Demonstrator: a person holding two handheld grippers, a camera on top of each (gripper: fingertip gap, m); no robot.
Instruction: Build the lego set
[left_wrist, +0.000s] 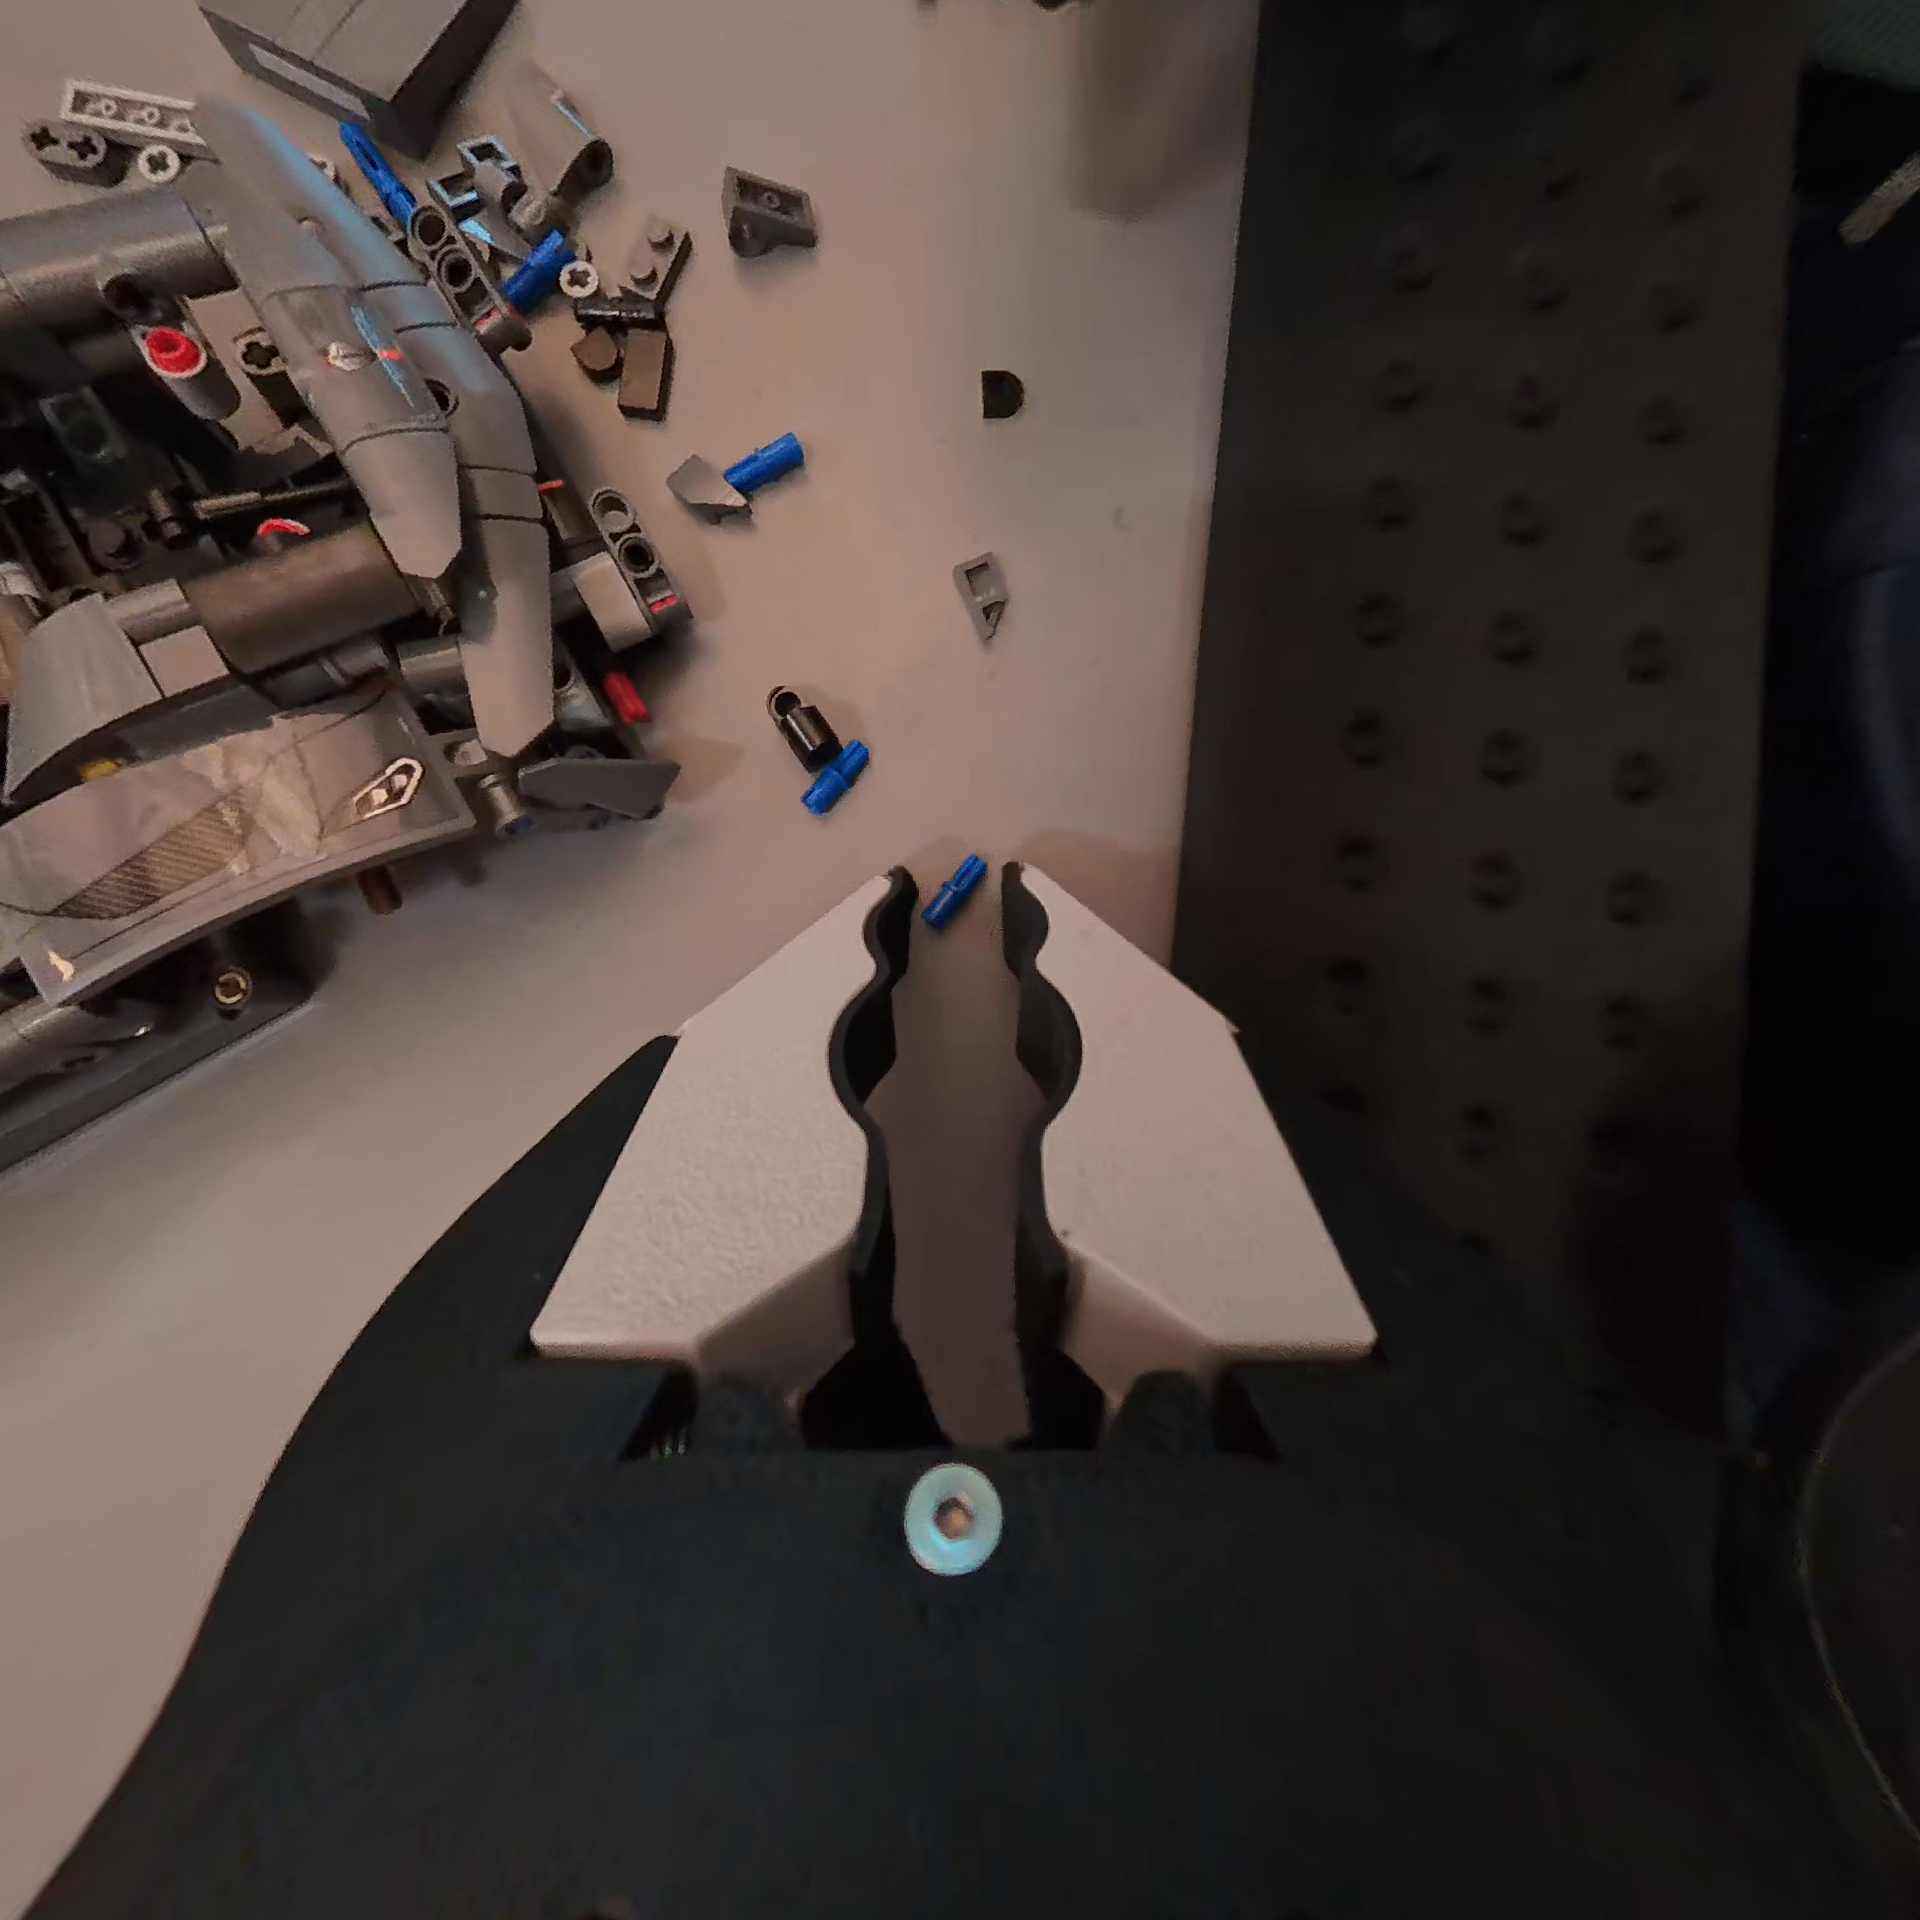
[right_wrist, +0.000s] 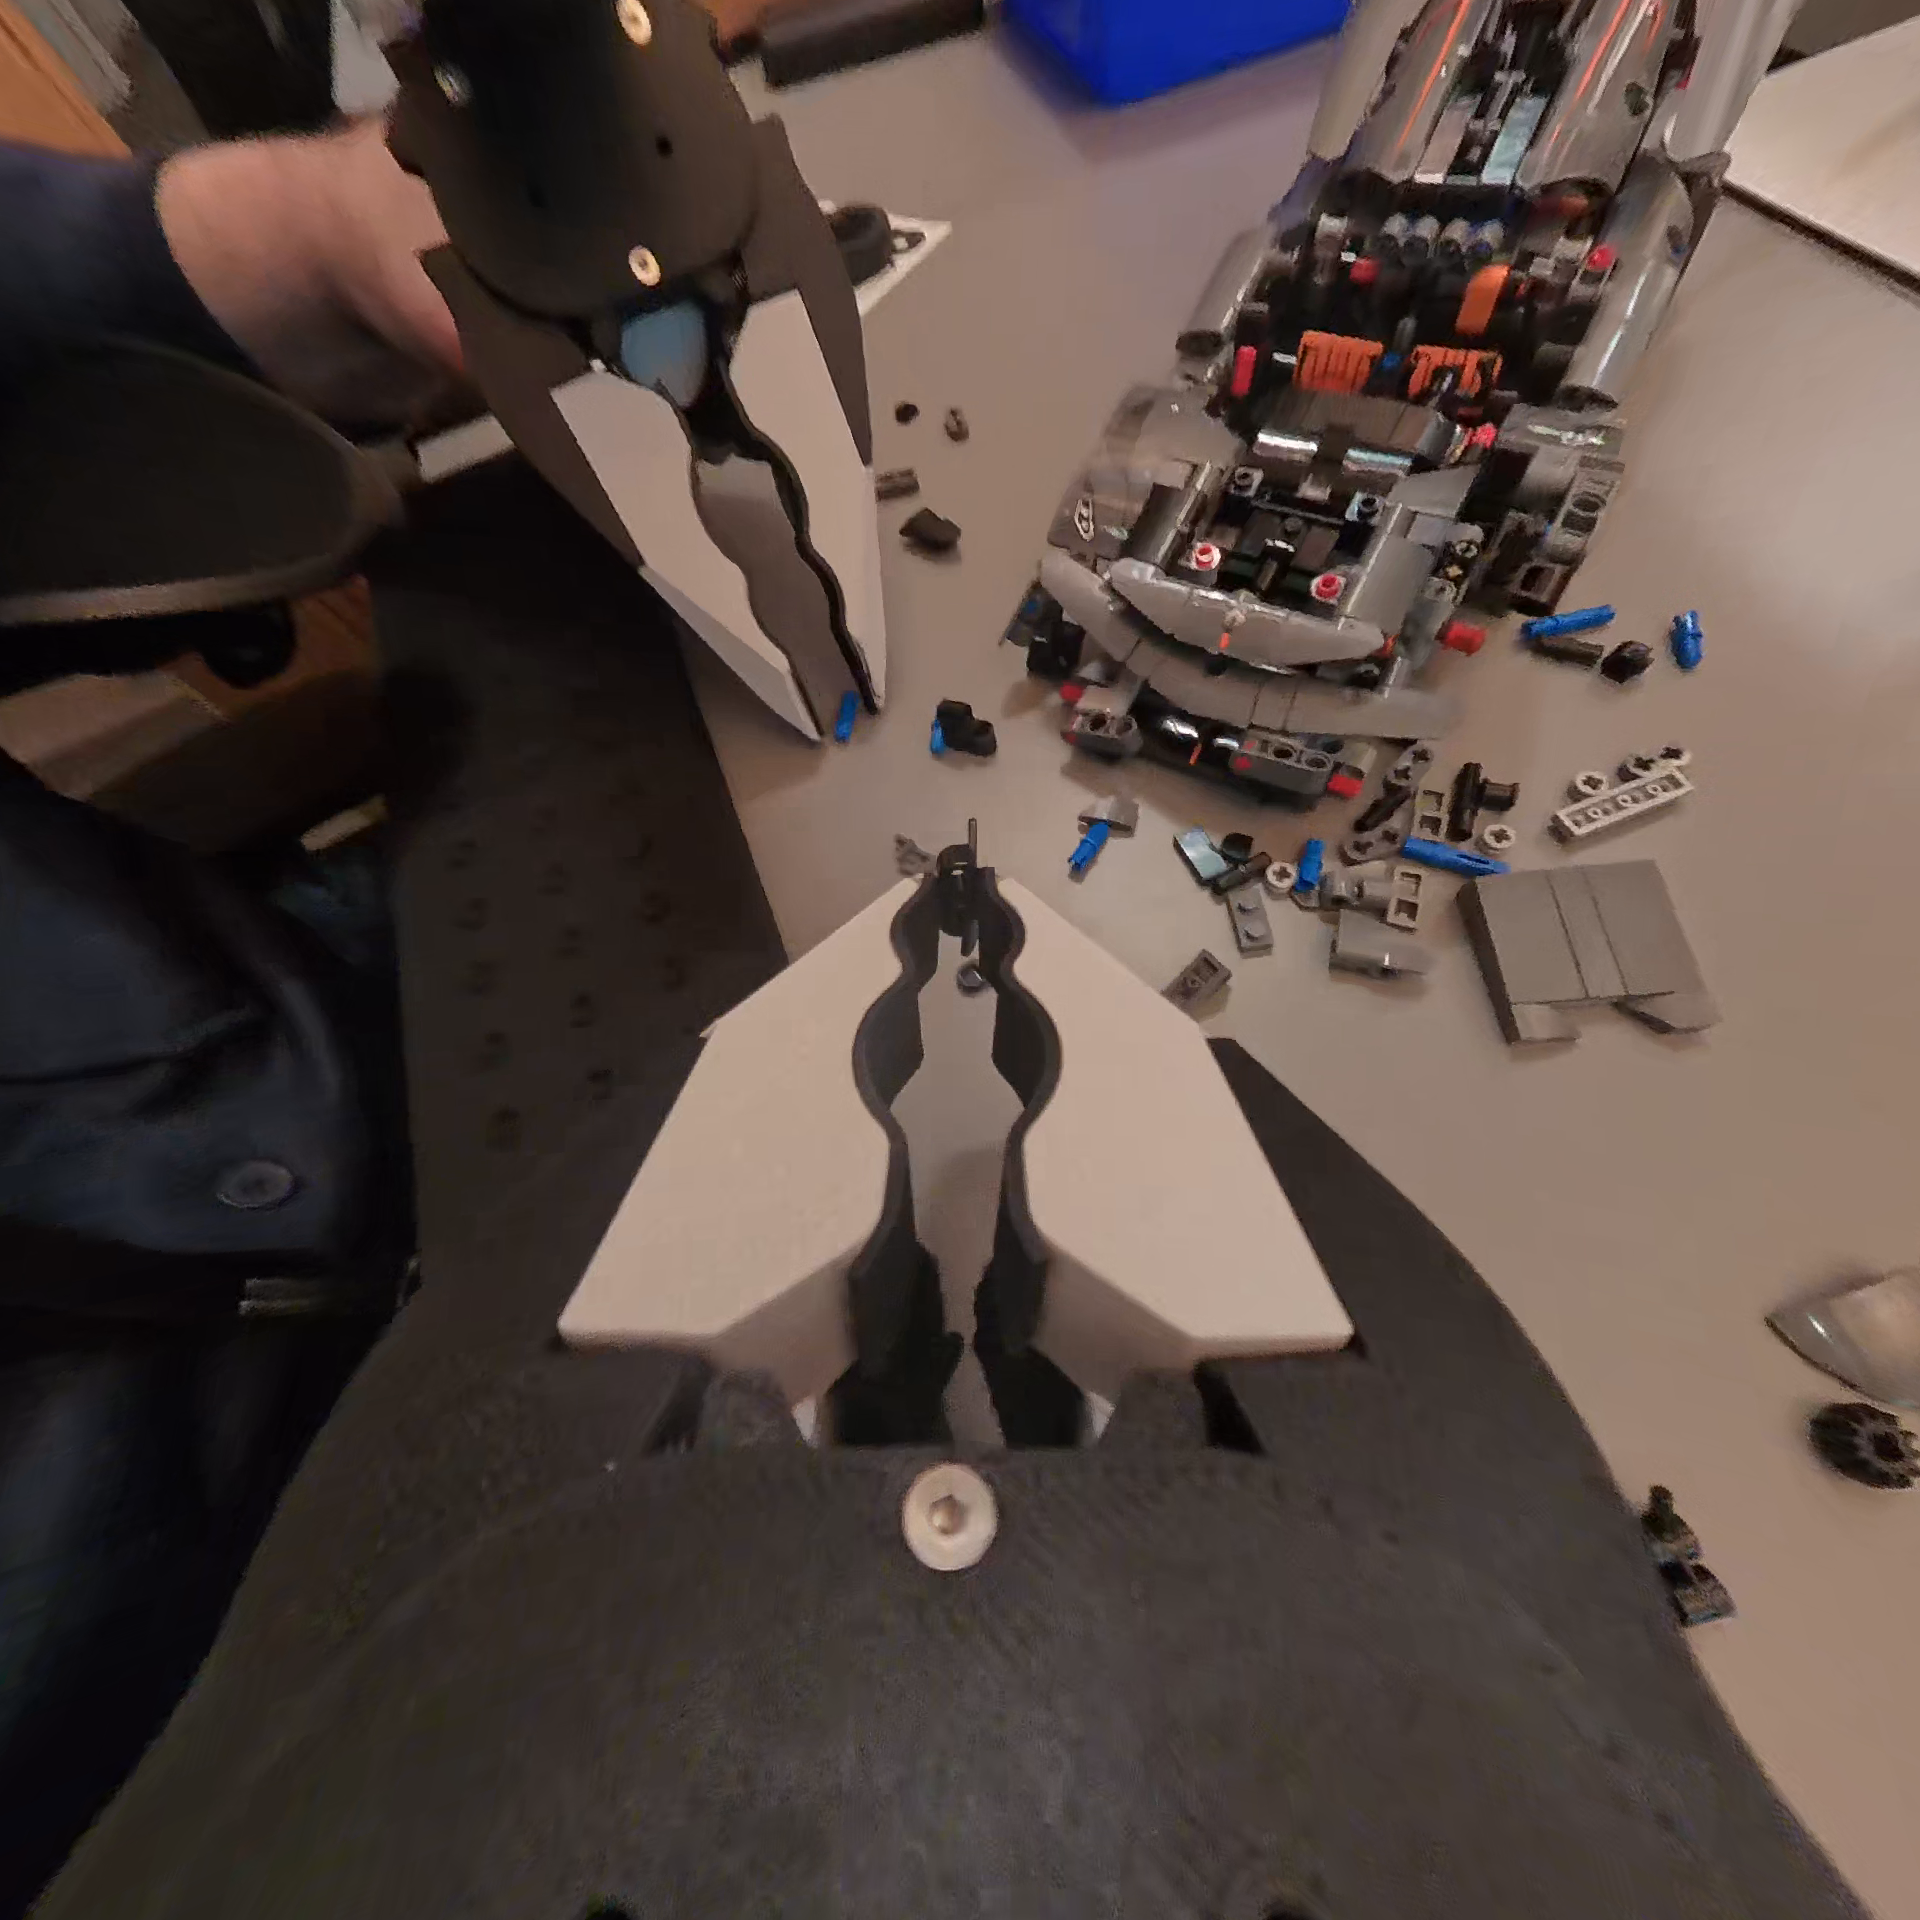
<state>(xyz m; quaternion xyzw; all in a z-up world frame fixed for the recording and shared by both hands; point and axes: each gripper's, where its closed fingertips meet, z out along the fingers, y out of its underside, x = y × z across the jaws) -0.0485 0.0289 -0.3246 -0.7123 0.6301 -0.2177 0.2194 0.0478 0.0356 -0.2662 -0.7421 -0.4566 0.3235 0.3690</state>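
A partly built grey lego car (left_wrist: 260, 540) (right_wrist: 1340, 540) stands on the pale table. My left gripper (left_wrist: 958, 883) is open low over the table, and a small blue pin (left_wrist: 954, 891) lies between its tips. The right wrist view shows the same left gripper (right_wrist: 847, 717) pointing down at that blue pin (right_wrist: 847, 715). My right gripper (right_wrist: 958, 883) is shut on a small black lego piece (right_wrist: 961, 878) and holds it above the table, near the table's edge.
Loose blue pins (left_wrist: 764, 462), black and grey parts (right_wrist: 1382, 894) lie scattered beside the car. A grey block of plates (right_wrist: 1579, 945) sits to the right. A dark perforated board (left_wrist: 1507, 727) borders the table. A blue bin (right_wrist: 1164, 36) is far back. A person's hand (right_wrist: 301, 270) holds the left gripper. There is about 12 cm between the tips of the two grippers.
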